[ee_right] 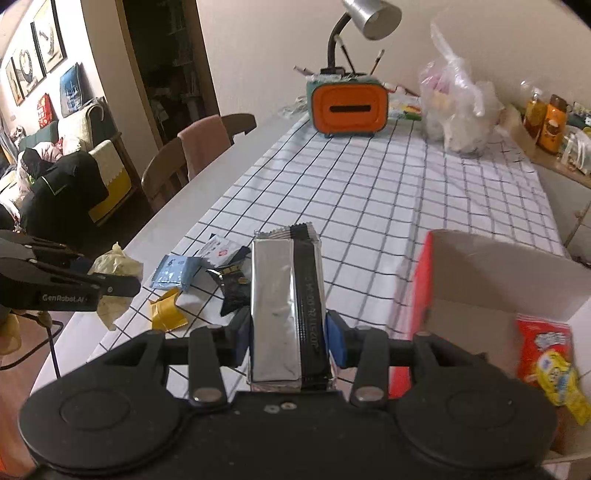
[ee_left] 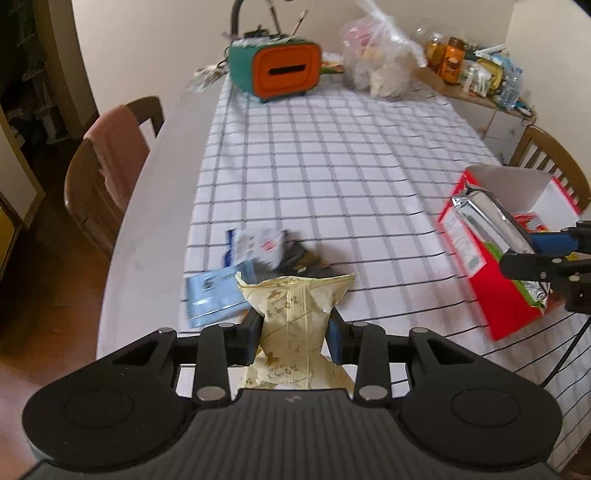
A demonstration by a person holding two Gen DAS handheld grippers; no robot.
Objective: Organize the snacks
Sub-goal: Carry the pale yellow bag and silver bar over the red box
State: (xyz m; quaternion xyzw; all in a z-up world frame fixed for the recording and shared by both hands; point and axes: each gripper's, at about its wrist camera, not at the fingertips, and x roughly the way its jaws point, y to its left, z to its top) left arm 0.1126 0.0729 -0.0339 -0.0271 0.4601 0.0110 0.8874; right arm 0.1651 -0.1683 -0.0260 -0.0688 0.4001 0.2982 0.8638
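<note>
My left gripper (ee_left: 294, 338) is shut on a pale yellow snack packet (ee_left: 295, 325), pinched at its middle and held above the checked tablecloth (ee_left: 332, 155). My right gripper (ee_right: 288, 338) is shut on a long silver foil packet (ee_right: 286, 306) with a black strip. That silver foil packet (ee_left: 491, 225) hangs over the left wall of the open red box (ee_left: 495, 295) at the right. The red box (ee_right: 421, 280) holds a red and yellow snack bag (ee_right: 550, 365). Loose on the cloth lie a light blue packet (ee_right: 171, 272), a white packet (ee_right: 218, 251), a black packet (ee_right: 232, 291) and a yellow packet (ee_right: 166, 314).
At the far end stand an orange and teal box with a slot (ee_left: 282, 72), a lamp (ee_right: 365, 22) and a clear plastic bag of items (ee_left: 380, 62). Wooden chairs (ee_left: 107, 177) flank the table; one bears a pink cloth. A cluttered shelf (ee_left: 480, 74) is at the back right.
</note>
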